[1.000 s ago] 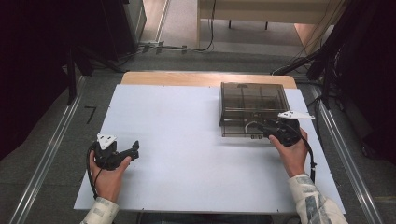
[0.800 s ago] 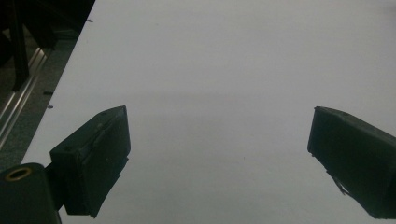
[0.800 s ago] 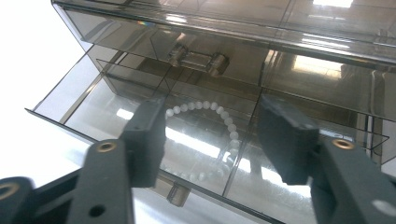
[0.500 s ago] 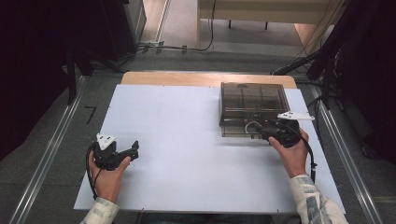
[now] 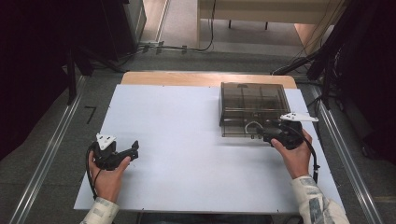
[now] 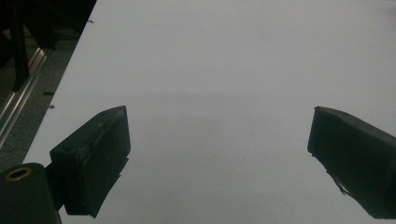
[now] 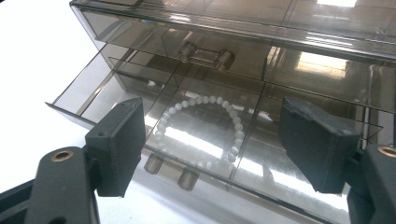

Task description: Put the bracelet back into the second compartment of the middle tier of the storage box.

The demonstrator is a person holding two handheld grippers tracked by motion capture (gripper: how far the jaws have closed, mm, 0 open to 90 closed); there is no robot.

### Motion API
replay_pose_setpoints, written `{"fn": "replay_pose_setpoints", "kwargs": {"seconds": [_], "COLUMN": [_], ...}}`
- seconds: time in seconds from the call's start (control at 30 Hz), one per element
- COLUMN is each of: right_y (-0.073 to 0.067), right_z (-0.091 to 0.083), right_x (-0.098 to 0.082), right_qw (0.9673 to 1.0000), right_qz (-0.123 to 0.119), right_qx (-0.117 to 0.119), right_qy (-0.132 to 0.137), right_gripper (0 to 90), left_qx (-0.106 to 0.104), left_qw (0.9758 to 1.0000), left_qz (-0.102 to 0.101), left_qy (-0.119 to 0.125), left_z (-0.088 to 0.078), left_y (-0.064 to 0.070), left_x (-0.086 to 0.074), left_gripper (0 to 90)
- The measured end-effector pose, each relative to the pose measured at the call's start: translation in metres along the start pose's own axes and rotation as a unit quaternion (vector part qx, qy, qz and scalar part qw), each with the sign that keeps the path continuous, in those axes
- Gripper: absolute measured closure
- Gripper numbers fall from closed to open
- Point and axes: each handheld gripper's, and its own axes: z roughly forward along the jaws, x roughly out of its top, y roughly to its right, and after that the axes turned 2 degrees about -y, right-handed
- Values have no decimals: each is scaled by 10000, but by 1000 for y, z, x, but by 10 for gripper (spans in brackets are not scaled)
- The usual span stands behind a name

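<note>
white bead bracelet [image 7: 205, 130] lies in the smoky box's open drawer [image 7: 140, 100]; both jaws apart.

We see a white board [image 5: 187, 154] covering most of the table | a wooden strip [image 5: 205, 78] along the board's far edge | grey floor [image 5: 51, 140] with metal rails on both sides | cables [image 5: 187, 46] beyond the far edge

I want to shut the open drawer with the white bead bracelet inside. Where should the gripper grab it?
Probably by the drawer's handle, the little bar on two round posts sticking out of the front wall. Come at it from the front, the person's side, since it juts that way and the right gripper already faces it with jaws open. The bracelet lies loose inside the drawer, so move gently.
</note>
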Motion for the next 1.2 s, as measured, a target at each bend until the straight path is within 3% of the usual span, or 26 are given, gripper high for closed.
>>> {"fn": "replay_pose_setpoints", "kwargs": {"seconds": [0.43, 1.2], "right_y": [9, 24], "right_z": [-20, -46], "right_x": [-13, -42], "right_qw": [9999, 9992], "right_qz": [46, 165], "right_qx": [-80, -374], "right_qy": [101, 33], "right_gripper": [215, 204], "left_qx": [-2, -8], "left_qw": [10000, 10000], "left_qz": [-2, -38], "left_qy": [6, 27], "left_z": [0, -1], "left_y": [1, 0], "left_x": [0, 0], "left_gripper": [65, 65]}}
